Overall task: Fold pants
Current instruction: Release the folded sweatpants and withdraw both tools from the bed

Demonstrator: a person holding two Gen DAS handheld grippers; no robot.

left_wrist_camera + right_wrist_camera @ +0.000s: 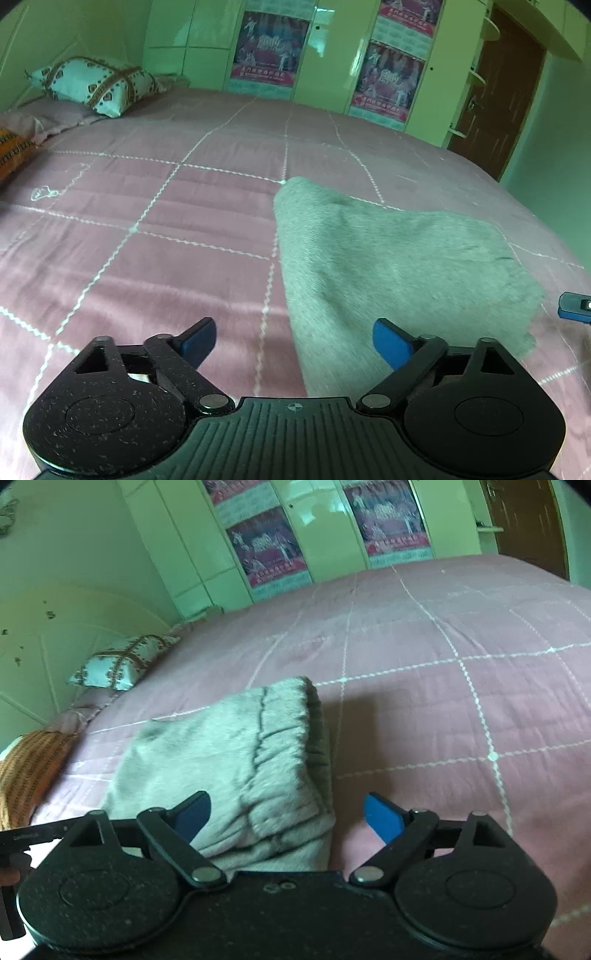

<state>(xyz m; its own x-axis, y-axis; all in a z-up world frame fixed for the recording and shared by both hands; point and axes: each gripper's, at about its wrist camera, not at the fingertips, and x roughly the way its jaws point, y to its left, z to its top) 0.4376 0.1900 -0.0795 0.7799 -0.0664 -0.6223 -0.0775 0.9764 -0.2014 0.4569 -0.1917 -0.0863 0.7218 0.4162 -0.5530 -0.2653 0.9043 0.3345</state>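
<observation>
The folded pants are seen at lower right past the left gripper and lower left past the right gripper; both fingers are spread, pinching nothing.

Both pictures tinted green, light soft and rather dim. Bright glare seen on shiny pale green cupboard doors. Dark shadow cast on pink quilted bed cover just right of folded grey fuzzy pants. Pants and cover smeared by blur. Edges bent round, corners blacked out by fisheye lens.
</observation>
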